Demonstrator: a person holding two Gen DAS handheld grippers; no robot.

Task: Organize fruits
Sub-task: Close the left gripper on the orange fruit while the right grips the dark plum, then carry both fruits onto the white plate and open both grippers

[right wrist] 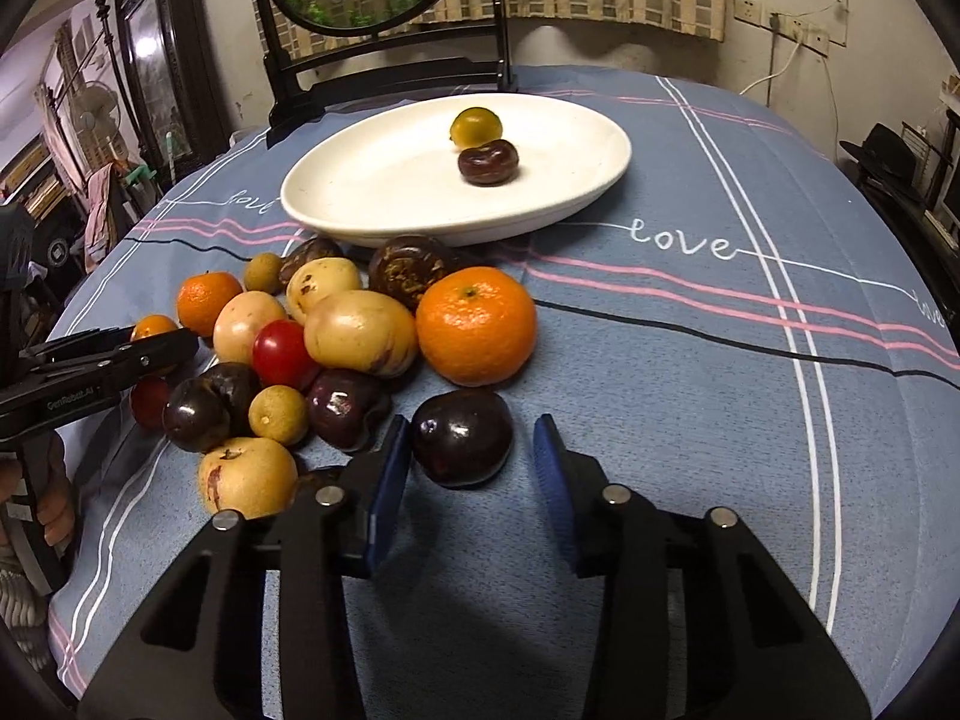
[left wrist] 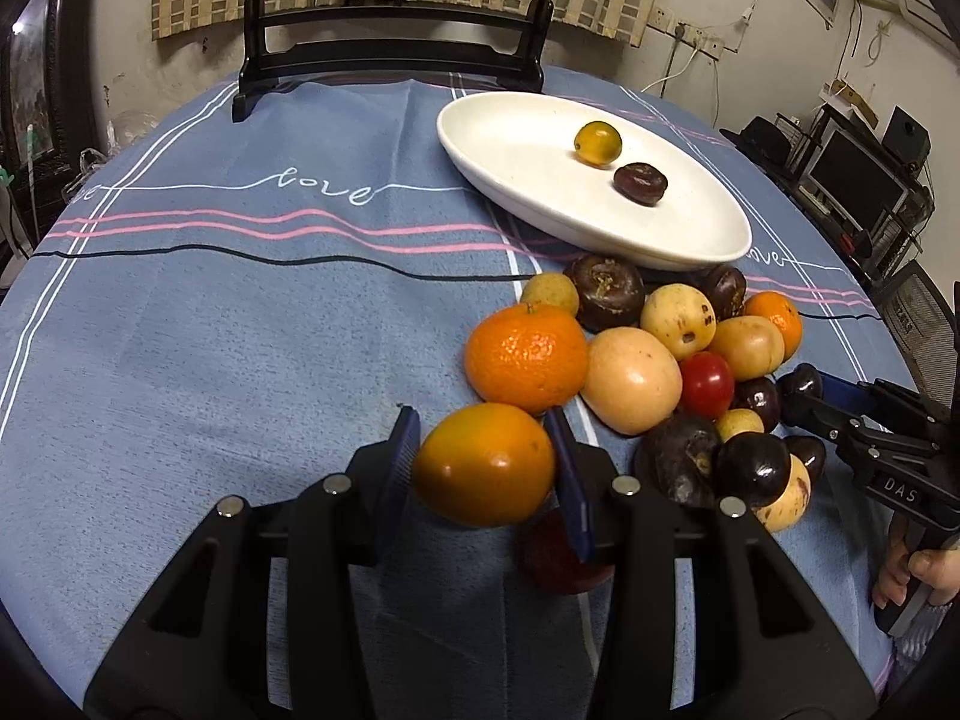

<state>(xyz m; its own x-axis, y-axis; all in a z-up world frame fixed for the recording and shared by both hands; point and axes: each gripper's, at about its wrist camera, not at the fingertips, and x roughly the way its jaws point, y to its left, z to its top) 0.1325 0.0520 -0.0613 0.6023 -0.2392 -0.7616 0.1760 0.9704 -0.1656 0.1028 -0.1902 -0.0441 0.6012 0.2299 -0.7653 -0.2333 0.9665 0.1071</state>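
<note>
My left gripper is shut on a small orange citrus fruit and holds it just above the tablecloth, at the near left of the fruit pile. My right gripper is open, its blue pads on either side of a dark purple fruit that lies on the cloth; the left pad touches it, the right pad stands apart. The right gripper also shows in the left wrist view. A white oval plate behind the pile holds a small yellow-orange fruit and a dark brown fruit.
The pile holds mandarins, pale yellow fruits, a red tomato and dark fruits on a blue striped tablecloth. A black-framed round screen stands at the table's far edge. Shelves and monitors stand at the right.
</note>
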